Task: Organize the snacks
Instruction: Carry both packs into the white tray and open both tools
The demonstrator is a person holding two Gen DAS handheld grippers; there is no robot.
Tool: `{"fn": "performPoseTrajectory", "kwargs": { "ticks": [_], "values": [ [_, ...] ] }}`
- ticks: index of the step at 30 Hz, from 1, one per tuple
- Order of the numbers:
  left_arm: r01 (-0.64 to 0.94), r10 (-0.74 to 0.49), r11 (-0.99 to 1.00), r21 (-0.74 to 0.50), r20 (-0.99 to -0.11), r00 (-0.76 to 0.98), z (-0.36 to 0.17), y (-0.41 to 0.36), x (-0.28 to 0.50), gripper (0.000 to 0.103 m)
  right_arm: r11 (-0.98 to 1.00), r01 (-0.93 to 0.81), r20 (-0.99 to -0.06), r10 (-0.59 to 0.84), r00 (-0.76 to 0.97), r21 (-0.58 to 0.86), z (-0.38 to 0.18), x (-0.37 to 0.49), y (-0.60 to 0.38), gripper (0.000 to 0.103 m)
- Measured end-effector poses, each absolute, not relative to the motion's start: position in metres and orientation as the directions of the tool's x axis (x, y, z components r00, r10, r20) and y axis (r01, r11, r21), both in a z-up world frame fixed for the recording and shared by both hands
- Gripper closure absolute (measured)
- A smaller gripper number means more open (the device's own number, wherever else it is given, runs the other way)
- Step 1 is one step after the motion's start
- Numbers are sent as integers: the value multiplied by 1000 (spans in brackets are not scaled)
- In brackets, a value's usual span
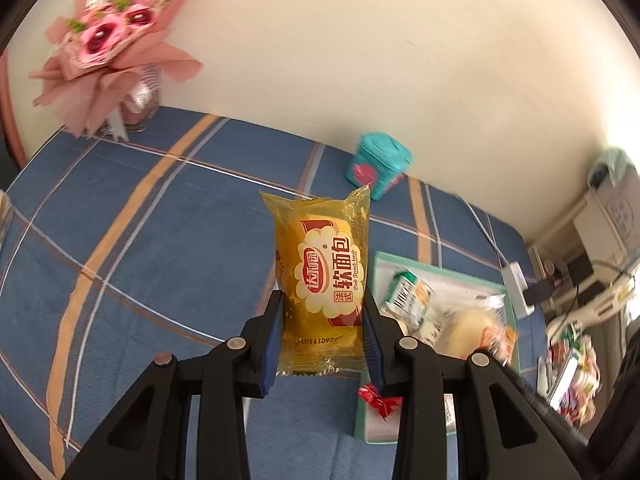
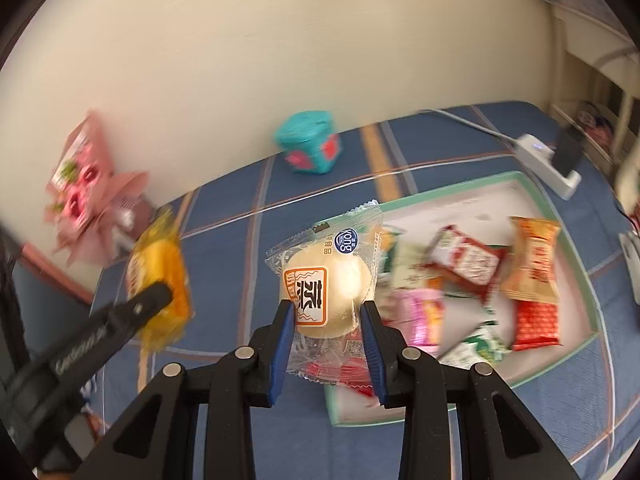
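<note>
My left gripper (image 1: 323, 300) is shut on a yellow soft-bread packet (image 1: 322, 264) and holds it upright above the blue plaid cloth. That packet also shows blurred in the right wrist view (image 2: 160, 276), with the left gripper's finger (image 2: 132, 312) on it. My right gripper (image 2: 326, 308) is shut on a clear packet with a pale round bun (image 2: 328, 284), held above the near left corner of a green-rimmed white tray (image 2: 452, 196). The tray holds several snack packets (image 2: 472, 260). It also shows in the left wrist view (image 1: 404, 260).
A teal tin (image 2: 310, 142) stands by the wall. A pink paper bouquet (image 1: 108, 44) leans at the far left. A white power strip (image 2: 548, 164) with cable lies at the table's far right. The blue plaid cloth (image 1: 140, 240) covers the surface.
</note>
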State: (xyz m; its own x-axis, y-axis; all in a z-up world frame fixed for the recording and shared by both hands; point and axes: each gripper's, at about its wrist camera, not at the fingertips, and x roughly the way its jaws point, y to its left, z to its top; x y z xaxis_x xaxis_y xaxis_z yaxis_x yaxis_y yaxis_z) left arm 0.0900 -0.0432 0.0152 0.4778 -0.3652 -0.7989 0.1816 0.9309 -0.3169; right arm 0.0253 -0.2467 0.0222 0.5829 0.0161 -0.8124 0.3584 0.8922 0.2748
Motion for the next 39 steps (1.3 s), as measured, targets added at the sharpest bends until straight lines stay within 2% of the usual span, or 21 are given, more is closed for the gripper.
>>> {"fn": "performPoseTrajectory", "kwargs": {
  "ticks": [14,23,39],
  "values": [
    [423,-419,872,-247,-824,382,-4,-143,65,66,738,633,-839,-177,515,233,12,-16,-361,67],
    [458,-408,863,-214,-830,380,-22,-165,69,66,708,671,-876,-159,455,220,-19,-17,-376,67],
    [478,-414,850,-224,-845,340,-50,-186,84,66,741,642,-884,-148,444,198,-40,10,-374,67]
  ]
}}
